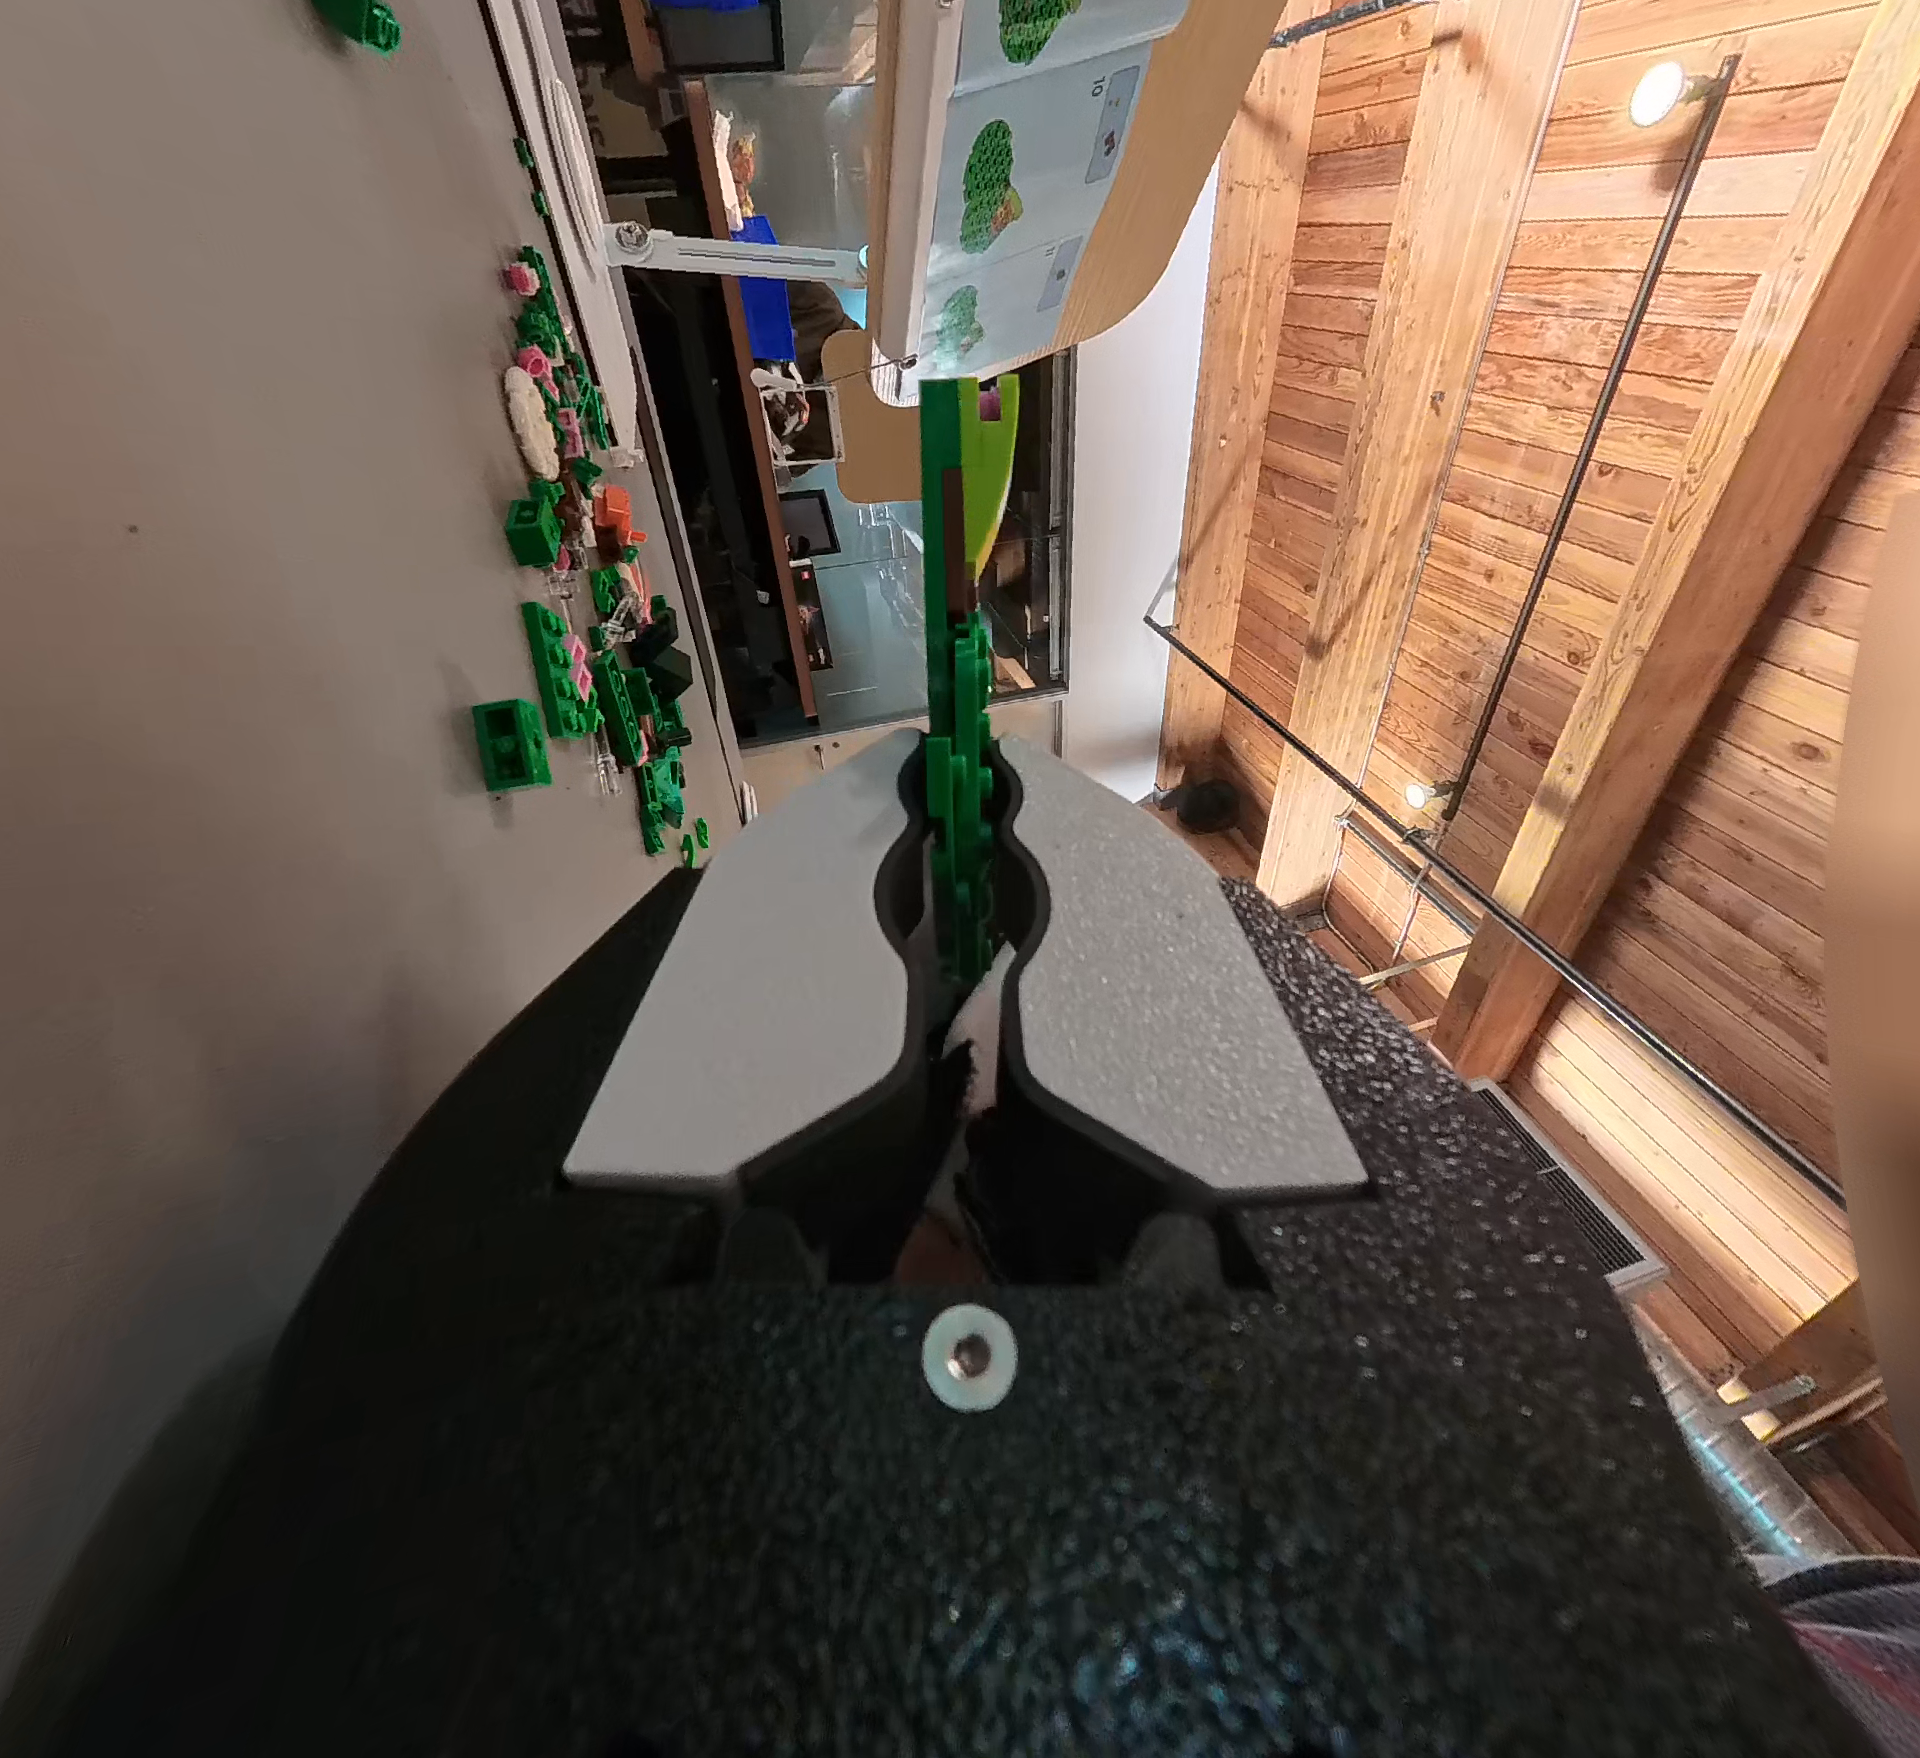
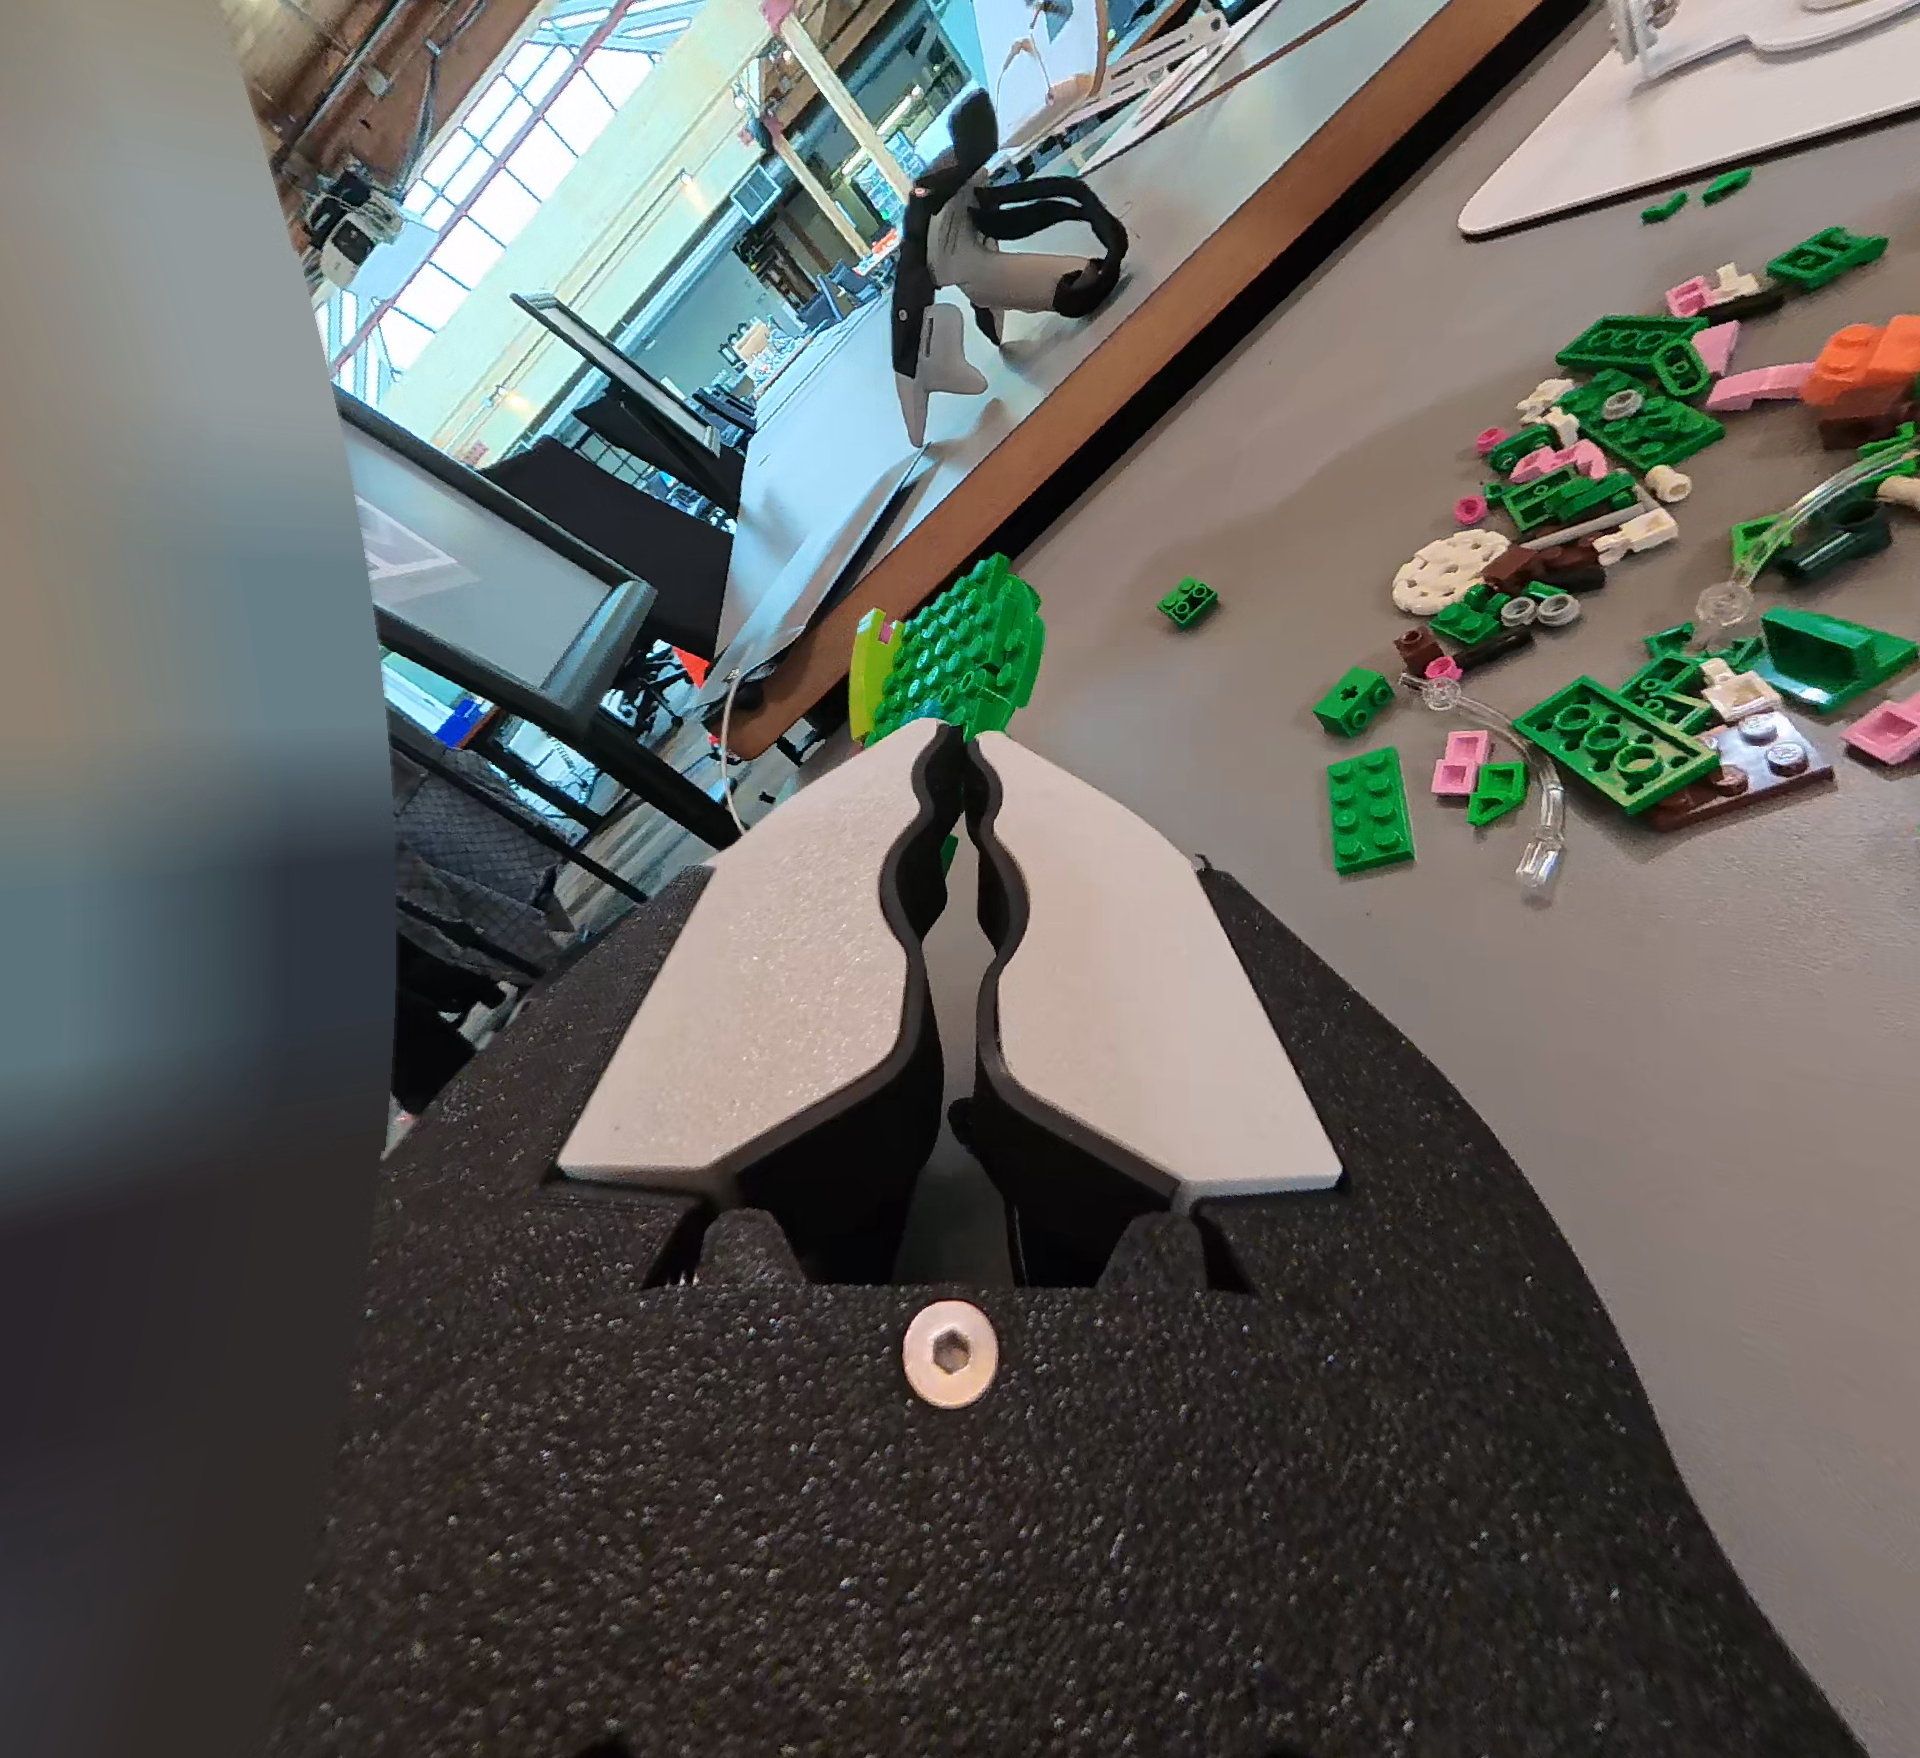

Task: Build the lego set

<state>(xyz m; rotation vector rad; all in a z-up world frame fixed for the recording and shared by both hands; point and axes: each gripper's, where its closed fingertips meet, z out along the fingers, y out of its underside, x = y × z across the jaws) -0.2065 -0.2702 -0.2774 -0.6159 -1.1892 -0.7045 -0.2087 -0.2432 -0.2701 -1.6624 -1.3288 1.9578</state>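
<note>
Left tool (image 1: pixel 961 835): grey wavy-edged fingers (image 1: pixel 790 970) on a grainy black body, closed on the green plate assembly (image 1: pixel 956 669), which fills the gap between them.
Green plate assembly: flat stacked studded plastic plates, seen edge-on in the left wrist view, with a brown strip and a lime piece at the far end; its long axis runs straight out along the left tool's fingers, away from the camera. It is held in the air above the bench.
Right tool (image 2: pixel 961 763): same grey fingers, tips nearly together; they meet the near edge of the green plate assembly (image 2: pixel 961 648), though whether they actually pinch it cannot be told.
Assembly from the right: broad studded face turned toward the camera, rounded outline, lime piece on its left edge.
Bench (image 2: pixel 1351 1137): smooth matt grey top.
Loose bricks (image 2: pixel 1621 565): scattered on the bench, to the right of the assembly; green, pink, brown, white, orange and clear pieces, with a green six-stud plate (image 2: pixel 1369 809) nearest the tool.
Instruction booklet (image 1: pixel 1049 98): open on a pale wooden stand beyond the assembly's far end.
White stand base (image 2: pixel 1714 77): flat, on the bench behind the loose bricks.
Background: timber plank walls and beams.
</note>
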